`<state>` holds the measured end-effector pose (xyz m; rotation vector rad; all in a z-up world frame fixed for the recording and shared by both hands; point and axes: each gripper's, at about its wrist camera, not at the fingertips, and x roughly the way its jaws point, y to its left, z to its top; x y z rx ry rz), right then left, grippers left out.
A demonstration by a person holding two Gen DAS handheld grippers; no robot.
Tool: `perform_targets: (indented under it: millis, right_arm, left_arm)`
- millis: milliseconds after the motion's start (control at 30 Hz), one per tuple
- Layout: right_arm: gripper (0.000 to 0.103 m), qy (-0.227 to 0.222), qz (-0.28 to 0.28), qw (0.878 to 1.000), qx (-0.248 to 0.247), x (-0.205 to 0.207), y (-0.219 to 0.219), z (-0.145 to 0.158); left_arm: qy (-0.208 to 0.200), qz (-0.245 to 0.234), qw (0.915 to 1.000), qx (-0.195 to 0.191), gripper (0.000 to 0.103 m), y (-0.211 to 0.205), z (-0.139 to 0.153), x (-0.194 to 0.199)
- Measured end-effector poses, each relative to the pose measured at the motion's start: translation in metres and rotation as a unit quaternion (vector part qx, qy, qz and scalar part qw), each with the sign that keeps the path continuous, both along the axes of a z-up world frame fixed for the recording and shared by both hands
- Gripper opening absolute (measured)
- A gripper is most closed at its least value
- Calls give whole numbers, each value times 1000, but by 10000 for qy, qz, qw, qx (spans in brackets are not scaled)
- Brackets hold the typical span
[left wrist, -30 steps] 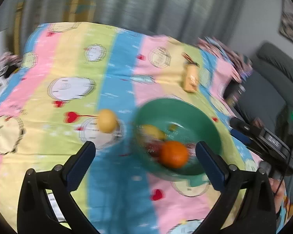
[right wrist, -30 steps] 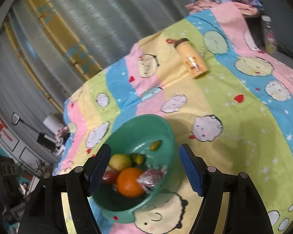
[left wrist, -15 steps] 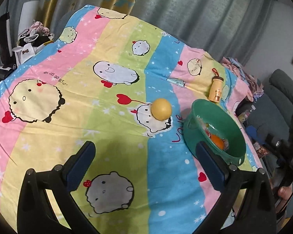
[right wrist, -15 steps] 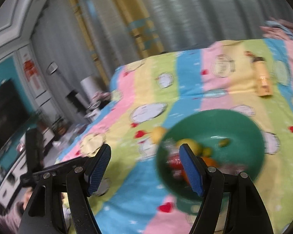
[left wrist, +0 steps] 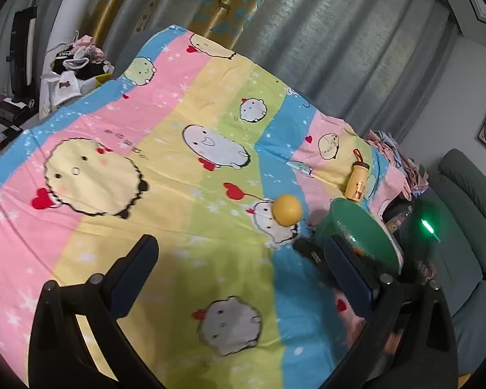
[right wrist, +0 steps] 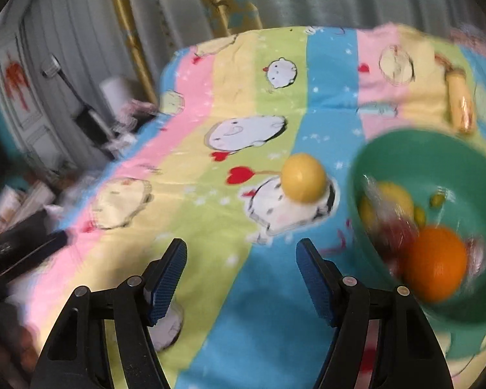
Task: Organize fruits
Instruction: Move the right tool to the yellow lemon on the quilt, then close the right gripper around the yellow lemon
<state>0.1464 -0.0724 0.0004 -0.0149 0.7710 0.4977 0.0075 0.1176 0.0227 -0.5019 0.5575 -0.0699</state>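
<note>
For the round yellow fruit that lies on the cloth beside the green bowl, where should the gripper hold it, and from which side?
Grip the yellow fruit across its widest middle, coming from above. It is a smooth ball lying alone on the flat cloth, so any pair of opposite sides probably serves. The green bowl stands apart on its right; the open right gripper is aimed near it.

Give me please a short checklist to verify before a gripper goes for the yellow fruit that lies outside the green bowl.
1. Right gripper open and empty: ok, jaws stand wide apart.
2. Left gripper open and empty: ok.
3. Yellow fruit free to grasp: ok, it lies alone on the striped cloth, apart from the green bowl.
4. Fruit lined up between the right fingers: not ok, it sits ahead and off to the right.
5. Room left in the bowl: ok, the orange and other fruit fill only one side.
6. Sharp view for aiming: not ok, the right wrist picture is blurred.
</note>
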Motion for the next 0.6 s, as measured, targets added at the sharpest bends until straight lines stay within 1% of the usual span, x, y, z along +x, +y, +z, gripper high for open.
perform_targets:
  millis: [67, 133, 167, 233, 267, 333, 400, 467, 533, 567, 600]
  right_arm:
    - [72, 35, -297, 9987, -406, 18, 22, -5]
    - [71, 50, -511, 9958, -757, 34, 37, -11]
    - [71, -3, -696, 9923, -1025, 44, 45, -14]
    - [71, -8, -910, 9861, -1388, 59, 54, -20]
    - [72, -22, -1078, 9801, -1666, 68, 61, -24]
    - [73, -261, -1288, 9703, -2031, 76, 68, -24]
    - [80, -244, -1472, 9599, -2373, 91, 71, -26]
    - [82, -72, -1690, 9478, -2704, 108, 66, -32]
    - [82, -65, -1584, 9428, -2934, 117, 65, -34]
    - [81, -19, -1512, 9388, -3095, 123, 64, -36]
    - [76, -12, -1492, 9364, -3177, 126, 62, -36]
  left_arm:
    - [-2, 9, 10000, -27, 103, 9, -4, -6]
    - [-14, 33, 9999, -137, 103, 20, -8, -10]
    - [-16, 67, 9998, -203, 103, 26, -10, -11]
    - [-22, 86, 9994, -332, 103, 36, -13, -11]
    - [-15, 109, 9993, -361, 103, 40, -15, -11]
    - [31, 111, 9989, -459, 103, 45, -17, -9]
    - [-29, 61, 9984, -560, 103, 47, -18, -9]
    - [-3, 25, 9982, -594, 103, 46, -19, -8]
    - [-22, -6, 9980, -632, 103, 46, -20, -6]
    - [-7, -1, 9979, -648, 103, 47, -21, -6]
    - [-7, -6, 9977, -679, 103, 47, -22, -5]
